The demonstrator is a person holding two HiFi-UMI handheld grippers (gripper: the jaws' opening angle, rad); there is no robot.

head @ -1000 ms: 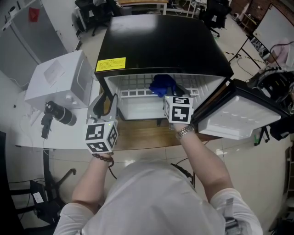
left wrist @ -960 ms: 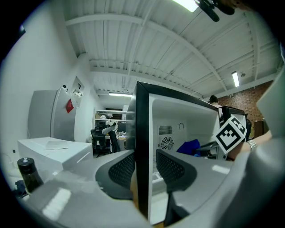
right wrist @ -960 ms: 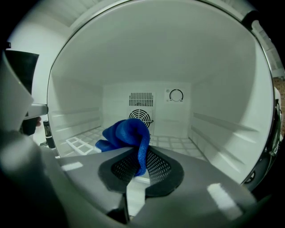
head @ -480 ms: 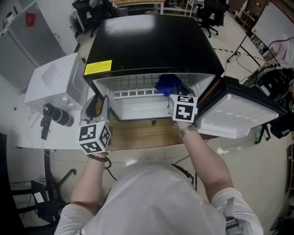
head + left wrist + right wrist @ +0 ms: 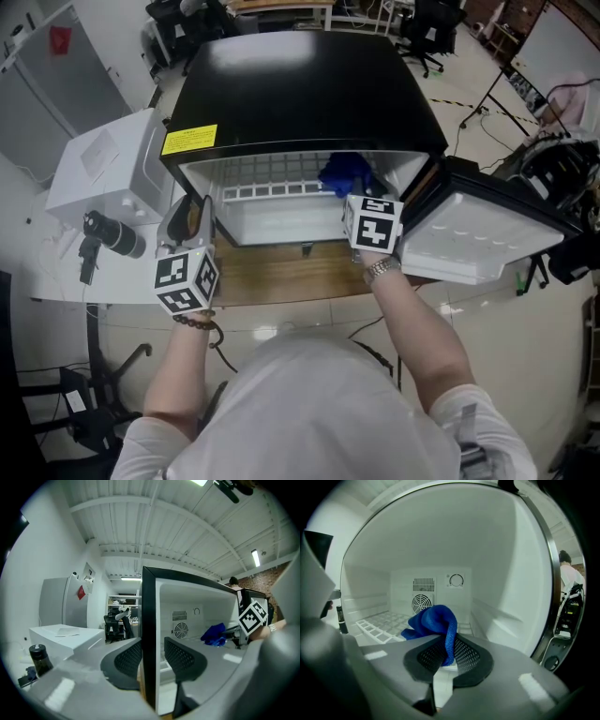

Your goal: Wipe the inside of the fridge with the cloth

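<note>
Right gripper (image 5: 446, 652) pinching crumpled fuzzy blue cloth (image 5: 433, 619), left gripper (image 5: 152, 660) clamped half-wide astride glossy black-edged fridge wall (image 5: 149, 620), dimpled mesh pads (image 5: 129, 660)

White short-sleeved shirt (image 5: 319, 412); bead bracelet (image 5: 193, 322), metal watch (image 5: 379, 270). Left gripper (image 5: 153, 648) and right gripper (image 5: 446, 645): grey, black meshed pads (image 5: 127, 660), 1 checkered marker cube (image 5: 186, 281) each.

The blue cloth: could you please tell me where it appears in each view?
Head view: blue cloth inside the fridge, upper right of centre.
Left gripper view: blue cloth right of centre, mid-height.
Right gripper view: blue cloth at centre, pinched by the right gripper.
Shared landmark: round fan grille, in both gripper views.
</note>
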